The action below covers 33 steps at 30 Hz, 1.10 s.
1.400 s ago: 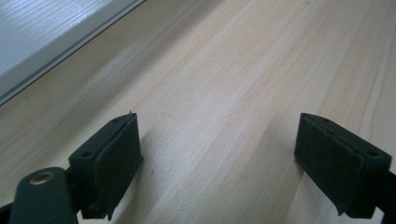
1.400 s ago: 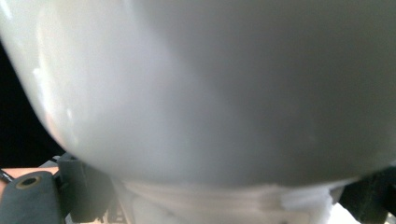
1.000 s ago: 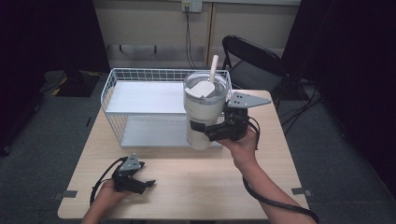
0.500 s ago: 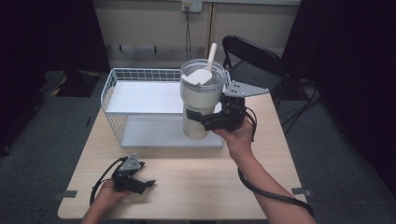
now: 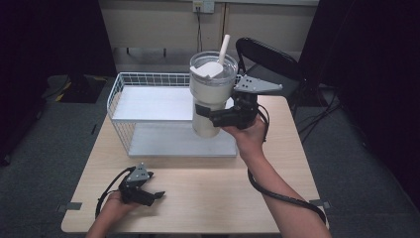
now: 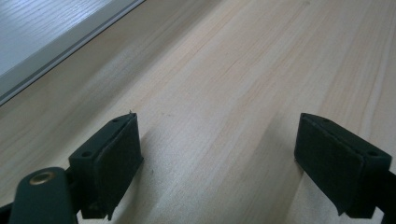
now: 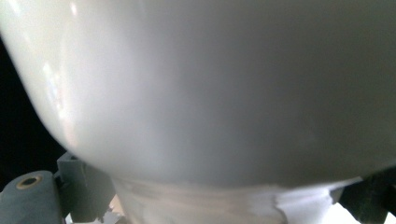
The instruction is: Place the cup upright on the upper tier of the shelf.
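The right claw [image 5: 205,113] pinches a big white cup [image 5: 210,96] around its narrow lower part. The cup has a clear lid and a straw [image 5: 224,48]. It stands straight up, held in the air over the front edge of the wire basket [image 5: 117,92]. Up close in the right gripper view, the cup's [image 7: 224,93] white side is right against the camera.

The left claw [image 5: 151,195] rests on the table [image 5: 223,188], well in front of the basket. Its jaws are spread wide with nothing between them.

I think the step is carrying the cup, maybe into the basket. Next, the hand must keep it straight and lower it slowly, so it does not bump the wires.
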Motion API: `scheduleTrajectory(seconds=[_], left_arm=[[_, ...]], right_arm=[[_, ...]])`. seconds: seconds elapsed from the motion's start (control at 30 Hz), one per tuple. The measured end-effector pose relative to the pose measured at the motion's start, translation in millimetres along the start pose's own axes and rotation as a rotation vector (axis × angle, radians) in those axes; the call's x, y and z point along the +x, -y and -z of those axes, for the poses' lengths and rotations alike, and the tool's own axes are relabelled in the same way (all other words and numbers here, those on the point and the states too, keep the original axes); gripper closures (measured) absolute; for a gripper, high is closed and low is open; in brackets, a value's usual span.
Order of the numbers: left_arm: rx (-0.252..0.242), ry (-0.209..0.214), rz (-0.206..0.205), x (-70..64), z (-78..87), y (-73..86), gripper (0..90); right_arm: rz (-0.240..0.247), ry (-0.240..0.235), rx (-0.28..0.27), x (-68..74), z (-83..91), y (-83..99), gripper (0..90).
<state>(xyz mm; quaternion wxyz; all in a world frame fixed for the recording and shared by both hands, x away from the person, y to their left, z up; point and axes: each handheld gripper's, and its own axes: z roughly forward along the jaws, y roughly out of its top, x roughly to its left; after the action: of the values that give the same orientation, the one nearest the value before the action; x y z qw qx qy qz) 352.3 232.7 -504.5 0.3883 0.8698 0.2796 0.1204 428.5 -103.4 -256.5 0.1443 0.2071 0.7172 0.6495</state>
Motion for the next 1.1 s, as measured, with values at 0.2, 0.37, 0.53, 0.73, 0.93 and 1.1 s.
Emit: scheduleTrajectory(seconds=[0.2, 0.37, 0.53, 0.73, 0.93, 1.1], left_arm=[[0.0, 0.0, 0.0, 0.0, 0.0, 0.0, 14.1], [0.001, 0.0, 0.001, 0.0, 0.1, 0.0, 14.0], [0.0, 0.0, 0.0, 0.0, 0.0, 0.0, 14.1], [0.0, 0.002, 0.002, 0.2, 0.1, 0.0, 14.1], [0.0, 0.0, 0.001, 0.0, 0.1, 0.0, 14.1], [0.002, 0.001, 0.0, 0.0, 0.2, -0.1, 14.1]], right_arm=[[0.006, 0.027, -0.009, -6.4, -6.3, -6.3, 9.7], [0.008, 0.037, -0.012, -10.2, -9.2, -10.2, 9.7], [0.012, 0.052, -0.011, -15.8, -12.1, -13.6, 9.7], [0.011, 0.076, -0.007, -24.9, -12.9, -15.4, 9.7], [0.005, 0.101, -0.009, -31.5, -11.5, -18.3, 9.7], [0.017, 0.118, 0.001, -34.9, -12.2, -19.8, 9.7]])
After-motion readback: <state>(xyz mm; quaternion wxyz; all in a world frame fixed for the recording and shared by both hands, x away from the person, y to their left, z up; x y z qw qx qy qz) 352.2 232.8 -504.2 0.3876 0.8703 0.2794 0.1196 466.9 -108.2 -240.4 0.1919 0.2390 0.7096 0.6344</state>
